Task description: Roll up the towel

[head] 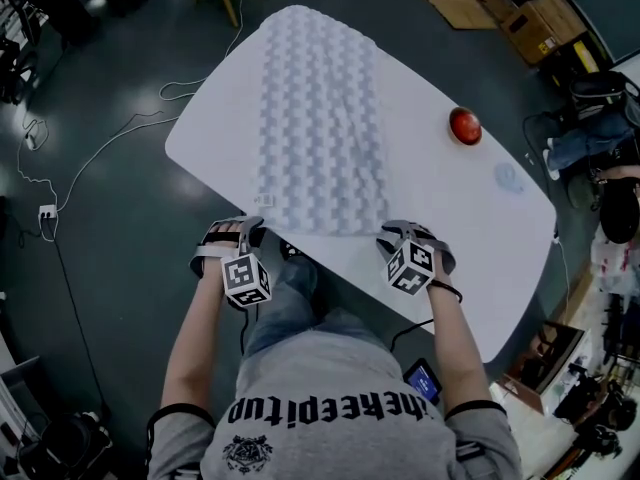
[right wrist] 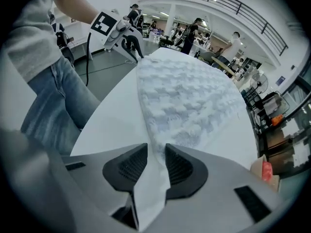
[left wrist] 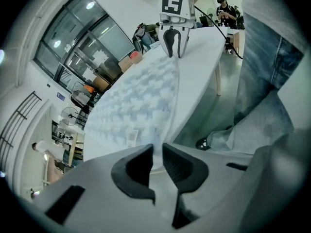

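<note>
Head view: I am looking down on the waffle-textured towel [head: 320,118], which is lying spread flat on the white table [head: 440,228]. Its long side is running away from me and its near short edge is lying just in front of both grippers.
Left gripper [left wrist: 157,147]: it is hovering at the towel's near left corner with its jaws a narrow gap apart. The corner is sitting right at that gap, but I am not seeing the pads pressing on cloth, so it is holding nothing.
Right gripper [right wrist: 156,147]: its jaws are standing a little wider, straddling the near right edge. The cloth is running into the gap unpinched.
Handling: I am judging the towel light, soft and limp, yet thick enough to bulk up fast. It is likely to sag between two grips and drag on the smooth top.
Where to hold: I am aiming for the two near corners, gripped level with each other so the roll runs straight.
Progress: I am reading this as the very start, with no turn rolled yet.
Elsewhere: a red ball [head: 465,126] is sitting well apart from the towel, to its right.
</note>
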`<control>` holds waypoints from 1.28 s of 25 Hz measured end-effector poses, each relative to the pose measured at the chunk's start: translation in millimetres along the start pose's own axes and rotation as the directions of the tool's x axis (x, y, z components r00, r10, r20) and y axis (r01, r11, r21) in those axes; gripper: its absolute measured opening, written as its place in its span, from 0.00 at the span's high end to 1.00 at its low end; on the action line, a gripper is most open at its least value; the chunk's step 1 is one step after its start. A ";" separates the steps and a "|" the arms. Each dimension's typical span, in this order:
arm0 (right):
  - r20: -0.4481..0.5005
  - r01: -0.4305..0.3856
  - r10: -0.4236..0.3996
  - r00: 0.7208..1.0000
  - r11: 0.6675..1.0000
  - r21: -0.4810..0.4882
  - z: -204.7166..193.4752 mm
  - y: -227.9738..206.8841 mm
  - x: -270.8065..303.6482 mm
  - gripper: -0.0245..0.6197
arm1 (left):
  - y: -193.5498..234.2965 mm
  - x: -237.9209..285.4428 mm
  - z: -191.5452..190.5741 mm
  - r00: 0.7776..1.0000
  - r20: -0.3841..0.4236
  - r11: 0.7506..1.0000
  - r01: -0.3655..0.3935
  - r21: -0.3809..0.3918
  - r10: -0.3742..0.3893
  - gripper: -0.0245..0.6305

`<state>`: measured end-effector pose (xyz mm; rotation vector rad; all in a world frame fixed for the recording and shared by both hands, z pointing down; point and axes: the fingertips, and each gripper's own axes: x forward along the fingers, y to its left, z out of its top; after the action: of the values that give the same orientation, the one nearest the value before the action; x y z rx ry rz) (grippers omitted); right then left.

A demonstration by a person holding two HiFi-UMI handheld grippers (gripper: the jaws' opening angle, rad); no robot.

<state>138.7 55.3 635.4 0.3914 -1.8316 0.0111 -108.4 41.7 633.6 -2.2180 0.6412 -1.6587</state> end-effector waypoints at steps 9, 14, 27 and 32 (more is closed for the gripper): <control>0.016 0.045 -0.045 0.999 0.999 -0.021 2.0 6.2 -7.1 0.92 | -5.9 -16.6 -0.4 1.000 -0.017 1.000 -0.008 0.015 0.008 0.93; 0.034 0.019 -0.018 0.999 0.999 -0.026 1.5 26.5 -13.3 0.92 | -24.3 -29.2 -4.6 1.000 -0.012 1.000 0.014 0.019 -0.014 0.93; 0.120 0.057 -0.070 0.990 0.992 0.108 14.0 6.6 -35.9 0.92 | -2.6 -48.0 1.0 0.997 0.063 0.990 0.047 -0.133 -0.039 0.92; 0.132 0.120 -0.143 0.981 0.979 0.163 19.6 -25.5 -38.9 0.92 | 22.0 -39.9 5.5 0.997 0.065 0.983 0.040 -0.181 -0.029 0.91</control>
<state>136.8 37.3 588.3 0.6368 -1.9488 0.0347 -116.3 43.3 588.3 -2.4105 0.7707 -1.5979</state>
